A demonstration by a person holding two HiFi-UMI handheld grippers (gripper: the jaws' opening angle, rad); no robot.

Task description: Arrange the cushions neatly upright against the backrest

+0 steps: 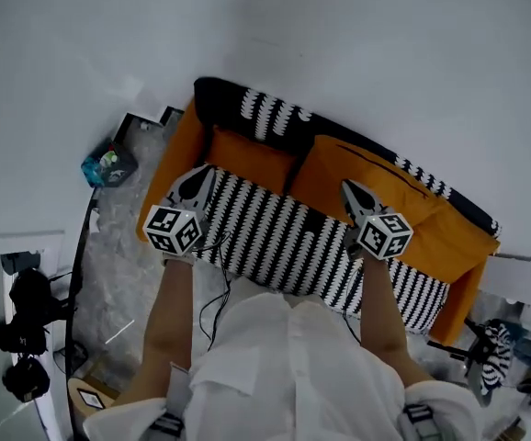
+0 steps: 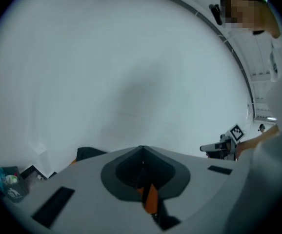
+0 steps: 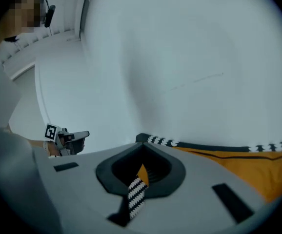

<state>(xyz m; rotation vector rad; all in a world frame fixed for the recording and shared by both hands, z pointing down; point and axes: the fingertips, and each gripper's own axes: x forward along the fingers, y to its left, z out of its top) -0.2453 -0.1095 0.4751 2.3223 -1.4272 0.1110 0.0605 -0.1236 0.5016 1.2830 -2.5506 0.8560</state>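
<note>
Orange sofa [image 1: 463,235], black-and-white striped cushion [image 1: 284,237]

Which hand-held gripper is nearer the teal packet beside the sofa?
Left. The left hand-held gripper grips the striped cushion at the end toward the teal packet; the right hand-held gripper grips its far end.

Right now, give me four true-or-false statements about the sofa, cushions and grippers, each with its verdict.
1. The left gripper and right gripper both pinch the striped cushion. True.
2. The sofa is green. False: it is orange.
3. The right gripper's jaws stand wide open. False: they are shut on the striped cushion's edge.
4. An orange cushion lies on the sofa beyond the striped cushion. True.
</note>
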